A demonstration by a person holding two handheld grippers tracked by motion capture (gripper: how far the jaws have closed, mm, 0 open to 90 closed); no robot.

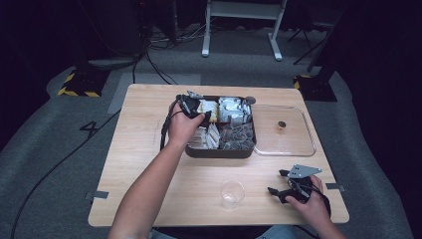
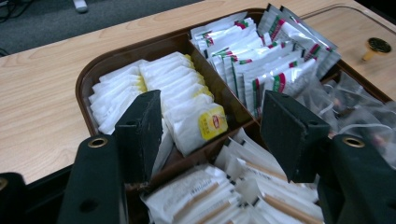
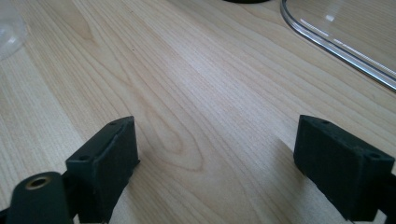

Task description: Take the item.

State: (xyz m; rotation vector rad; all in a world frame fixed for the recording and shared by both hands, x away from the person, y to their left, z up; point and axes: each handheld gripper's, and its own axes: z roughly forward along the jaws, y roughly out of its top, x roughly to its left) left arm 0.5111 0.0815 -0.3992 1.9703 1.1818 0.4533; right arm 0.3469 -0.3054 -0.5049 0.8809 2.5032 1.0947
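White paper tea bags with yellow tags stand on edge in a packed row in one compartment of the dark brown divided tray. In the left gripper view, the row's long axis runs from near the jaws away toward the tray's far rim. The nearest bag faces you with its yellow tag showing a small red mark.

Your left gripper hovers over this compartment with its jaws spread apart; one jaw overlaps the near end of the row, the other stands above the divider beside the silver sachets. Nothing is gripped between them. Paper sticks lie in the compartment directly below the jaws.

Your right gripper rests low over the bare wooden table, jaws wide apart and empty, well apart from the tray. In the high view, a clear plastic cup stands just beside it, and the transparent lid lies on the table touching the tray's side.
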